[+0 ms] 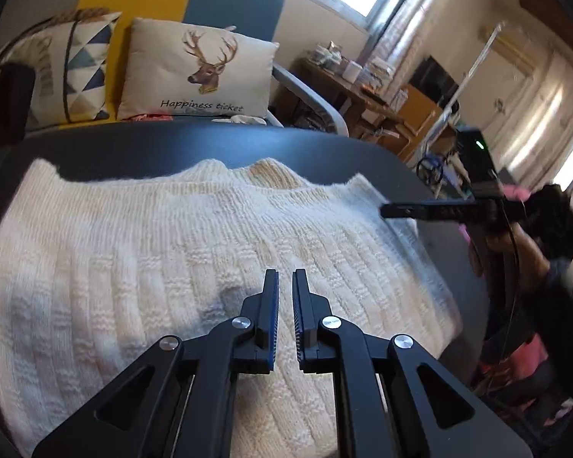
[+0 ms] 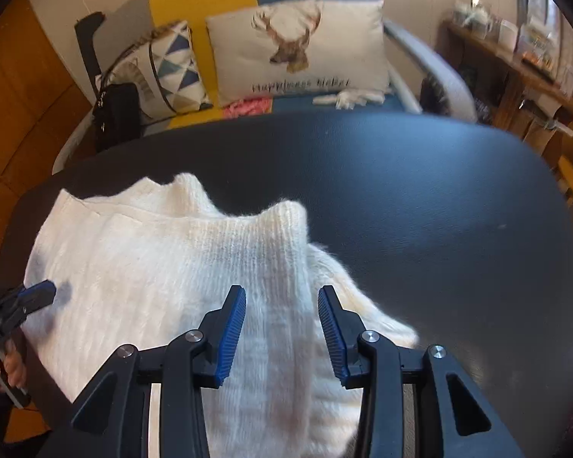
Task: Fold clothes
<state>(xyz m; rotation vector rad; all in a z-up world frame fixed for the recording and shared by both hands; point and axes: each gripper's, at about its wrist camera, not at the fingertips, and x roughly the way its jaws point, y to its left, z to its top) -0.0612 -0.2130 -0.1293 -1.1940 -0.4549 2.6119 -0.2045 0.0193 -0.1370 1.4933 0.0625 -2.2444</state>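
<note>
The left gripper [image 1: 285, 278] hangs over the cream, chunky-knit sweater [image 1: 195, 252] with its black fingers [image 1: 270, 297] drawn almost together; only a thin slit shows between the blue ribbed pads and no wool sits in it. The right gripper [image 2: 282, 297] points steeply down at the same sweater [image 2: 164, 278], its jaws parted and empty, the ribbed sleeve or folded panel lying beneath them rather than between them.

The garment lies spread on the round black table [image 2: 420, 198], its far edge wavy and bunched, one flap reaching towards the right-hand rim.

The likely risks follow from that. With the left jaws nearly shut, a pinch may catch nothing, or snag a single loop of loose yarn and pull a thread. The right jaws may take only the top layer, so the fold drags unevenly. The thick knit could also slide across the smooth tabletop, and the flap near the rim could slip over.

Behind the table stand a cream cushion printed with a stag's head [image 1: 198, 72] and a cushion patterned with triangles [image 2: 168, 68].
</note>
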